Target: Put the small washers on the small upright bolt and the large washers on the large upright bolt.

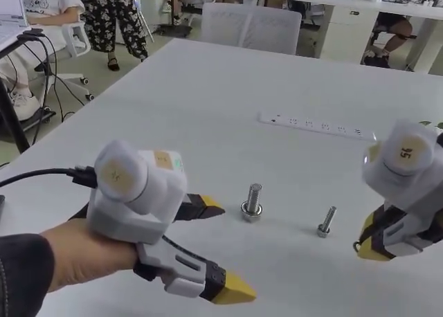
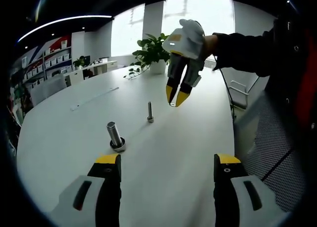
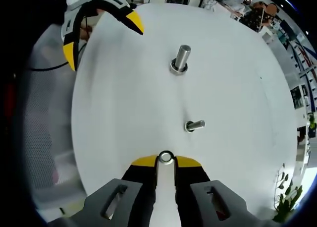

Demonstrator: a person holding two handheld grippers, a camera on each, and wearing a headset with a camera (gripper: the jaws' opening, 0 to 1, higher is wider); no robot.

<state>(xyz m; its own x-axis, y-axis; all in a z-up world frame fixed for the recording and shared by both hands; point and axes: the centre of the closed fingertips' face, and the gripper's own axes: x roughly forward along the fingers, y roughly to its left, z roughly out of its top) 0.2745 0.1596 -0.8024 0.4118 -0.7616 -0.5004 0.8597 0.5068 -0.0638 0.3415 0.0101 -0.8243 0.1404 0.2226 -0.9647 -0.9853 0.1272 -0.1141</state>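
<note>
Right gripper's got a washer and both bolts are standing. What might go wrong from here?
1. The right gripper pinches the washer only at the tips of its fingers, so it may slip out on the way.
2. The small bolt is thin and seems to stand unfixed; a nudge could topple it.
3. I cannot tell the washer's size, and the large bolt stands nearby, so it could land on the wrong one.

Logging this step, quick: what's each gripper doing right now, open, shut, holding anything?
Left gripper: open, jaws wide apart, holding nothing.
Right gripper: shut on a washer pinched at its tips.
</note>
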